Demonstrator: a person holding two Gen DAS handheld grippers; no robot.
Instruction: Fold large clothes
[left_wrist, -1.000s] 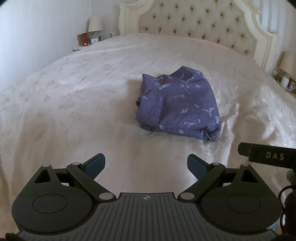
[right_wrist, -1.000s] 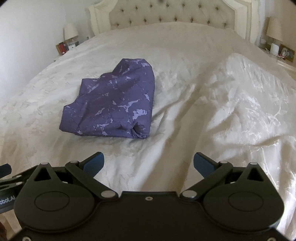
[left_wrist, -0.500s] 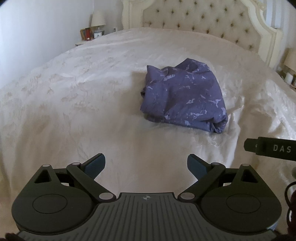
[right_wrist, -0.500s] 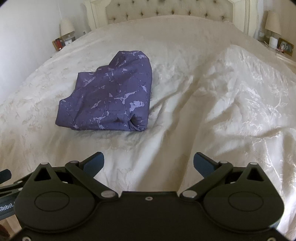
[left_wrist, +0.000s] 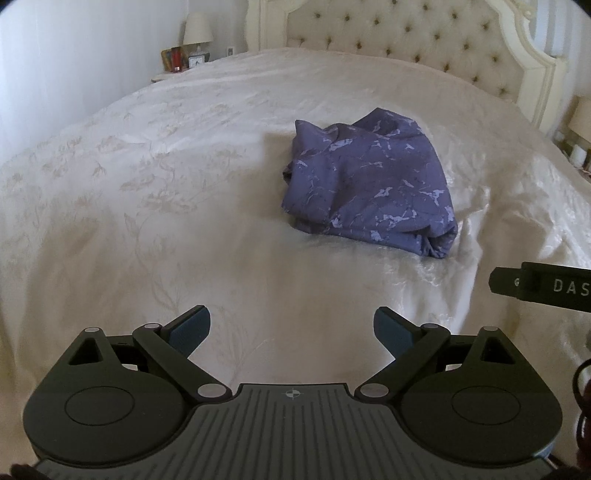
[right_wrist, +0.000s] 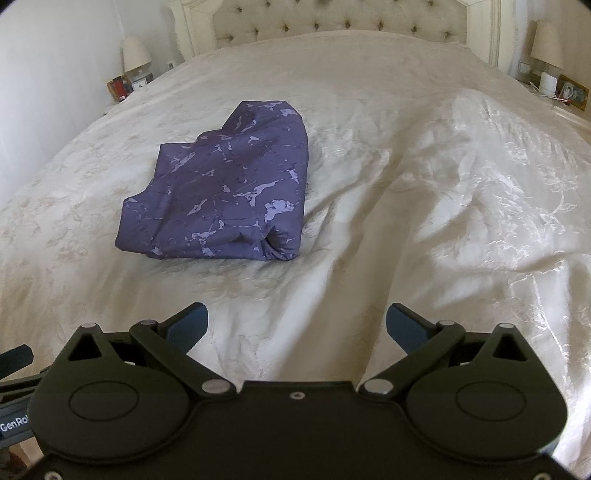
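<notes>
A purple garment with a pale marbled print (left_wrist: 369, 184) lies folded in a loose bundle on the cream bedspread (left_wrist: 184, 203), ahead and right of my left gripper (left_wrist: 291, 328). In the right wrist view the garment (right_wrist: 225, 195) lies ahead and left of my right gripper (right_wrist: 297, 325). Both grippers are open and empty, held above the near part of the bed, well short of the garment. Part of the right gripper (left_wrist: 543, 286) shows at the right edge of the left wrist view.
A tufted headboard (left_wrist: 406, 48) stands at the far end. A nightstand with a lamp (left_wrist: 197, 35) is at the far left, another lamp (right_wrist: 546, 48) at the far right. The bedspread is rumpled into a ridge (right_wrist: 480, 177) on the right.
Both grippers have moved forward toward the bed, so the garment looks a little nearer. The garment has not moved. Both stay open.
</notes>
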